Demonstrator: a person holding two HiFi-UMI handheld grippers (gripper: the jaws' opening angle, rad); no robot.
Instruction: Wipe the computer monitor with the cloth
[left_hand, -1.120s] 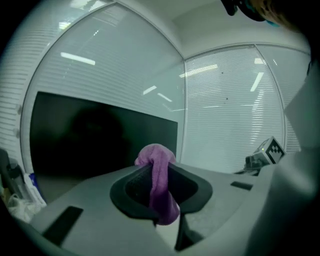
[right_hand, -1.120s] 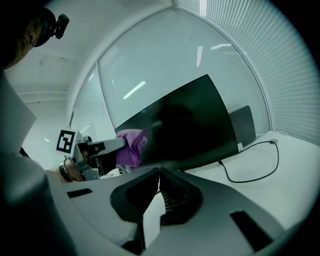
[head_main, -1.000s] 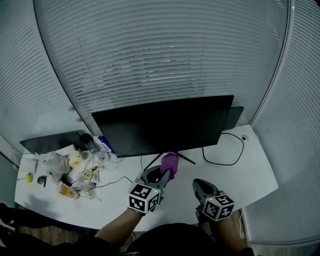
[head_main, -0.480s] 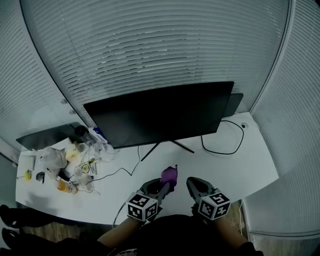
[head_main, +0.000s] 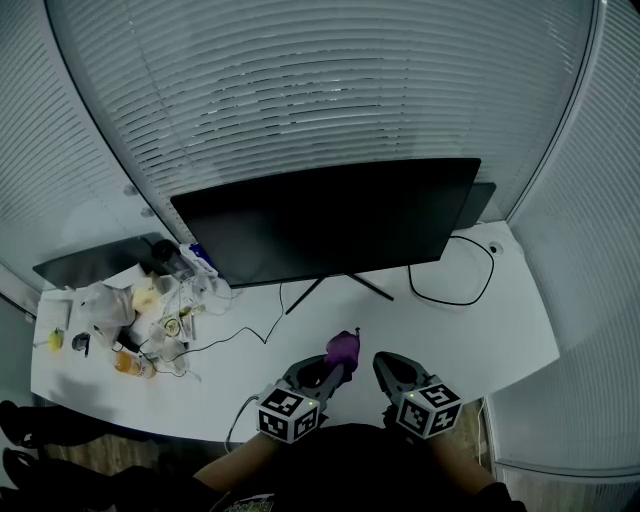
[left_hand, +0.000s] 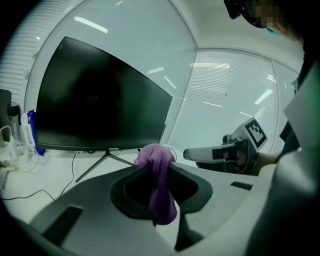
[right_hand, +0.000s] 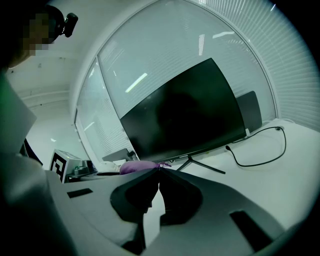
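Note:
A dark computer monitor (head_main: 325, 220) stands on its thin-legged stand at the back of the white desk (head_main: 500, 320); it also fills the left gripper view (left_hand: 100, 100) and the right gripper view (right_hand: 185, 115). My left gripper (head_main: 337, 362) is shut on a purple cloth (head_main: 342, 347), which hangs bunched between its jaws (left_hand: 156, 172). It sits low over the desk's front edge, well short of the screen. My right gripper (head_main: 380, 364) is beside it, shut with nothing between its jaws (right_hand: 159, 170). The cloth (right_hand: 137, 166) shows to its left.
A black cable (head_main: 450, 285) loops on the desk right of the monitor stand. Bottles, bags and tangled wires (head_main: 150, 320) clutter the left end, beside a dark flat device (head_main: 90, 265). Window blinds (head_main: 320, 90) curve behind the desk.
Both grippers have drawn back from the monitor stand toward the desk's front edge, the left still carrying the cloth. In the last half second they barely moved.

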